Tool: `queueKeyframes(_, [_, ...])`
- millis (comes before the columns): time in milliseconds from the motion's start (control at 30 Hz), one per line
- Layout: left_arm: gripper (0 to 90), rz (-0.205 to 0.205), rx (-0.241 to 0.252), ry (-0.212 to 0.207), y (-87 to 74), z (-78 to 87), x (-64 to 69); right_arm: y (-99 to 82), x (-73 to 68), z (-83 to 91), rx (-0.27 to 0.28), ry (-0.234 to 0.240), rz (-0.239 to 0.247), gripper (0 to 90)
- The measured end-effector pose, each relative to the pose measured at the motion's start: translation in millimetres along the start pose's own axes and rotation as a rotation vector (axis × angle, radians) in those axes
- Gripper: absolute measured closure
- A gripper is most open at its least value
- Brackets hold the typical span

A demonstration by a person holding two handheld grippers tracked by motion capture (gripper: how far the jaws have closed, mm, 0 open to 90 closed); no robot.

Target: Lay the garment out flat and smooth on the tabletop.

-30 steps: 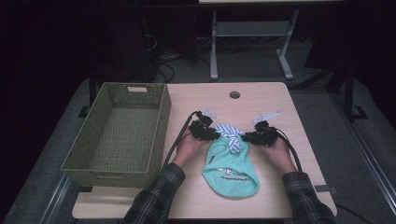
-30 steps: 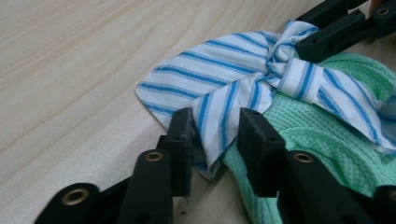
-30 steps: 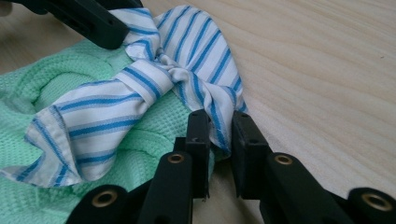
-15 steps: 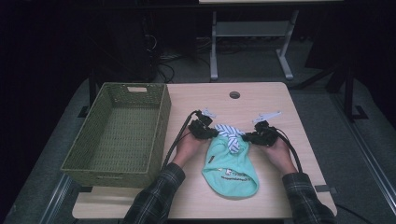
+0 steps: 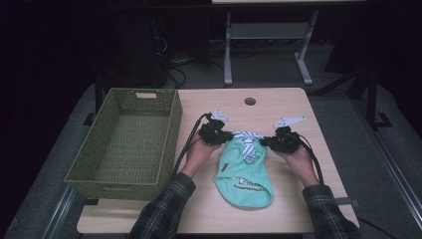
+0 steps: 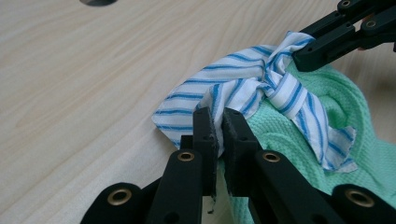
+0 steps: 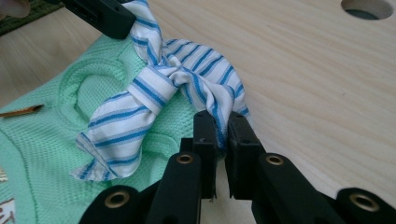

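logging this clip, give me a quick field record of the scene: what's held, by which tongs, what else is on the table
garment: mint green top, flat on the table
collar: blue-striped white collar, tied in a knot
left tongs: shut on the collar's edge
right tongs: shut on the collar's other side
basket: green woven basket, left of the garment

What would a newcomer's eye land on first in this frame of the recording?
First, the mint-green knit garment lying flat on the light wooden table, its blue-and-white striped collar tie pinched from both sides by the left gripper and the right gripper. Next, the empty green woven basket at the table's left edge.
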State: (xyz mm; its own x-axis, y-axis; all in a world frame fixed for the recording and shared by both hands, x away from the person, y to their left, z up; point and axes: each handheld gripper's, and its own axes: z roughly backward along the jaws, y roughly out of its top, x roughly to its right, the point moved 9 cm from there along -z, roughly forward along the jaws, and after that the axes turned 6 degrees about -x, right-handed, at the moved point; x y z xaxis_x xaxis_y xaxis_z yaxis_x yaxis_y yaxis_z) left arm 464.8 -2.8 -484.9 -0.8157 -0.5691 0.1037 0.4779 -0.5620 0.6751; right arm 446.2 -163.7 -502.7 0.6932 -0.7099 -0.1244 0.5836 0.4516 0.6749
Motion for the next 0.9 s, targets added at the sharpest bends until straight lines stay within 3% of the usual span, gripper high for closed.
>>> queueKeyframes(500, [83.9, -0.046, 0.094, 0.009, 18.7, 27.8, 13.1, 13.1, -8.3, 29.1, 0.081, -0.011, 0.026, 83.3])
queueKeyframes(700, [83.9, -0.072, 0.146, 0.024, 26.5, 44.1, 15.5, 26.1, -13.6, 42.7, 0.115, -0.027, 0.063, 83.2])
queueKeyframes(900, [83.6, -0.098, 0.162, 0.033, 27.1, 54.7, 19.8, 30.4, -20.6, 50.9, 0.146, -0.031, 0.084, 83.2])
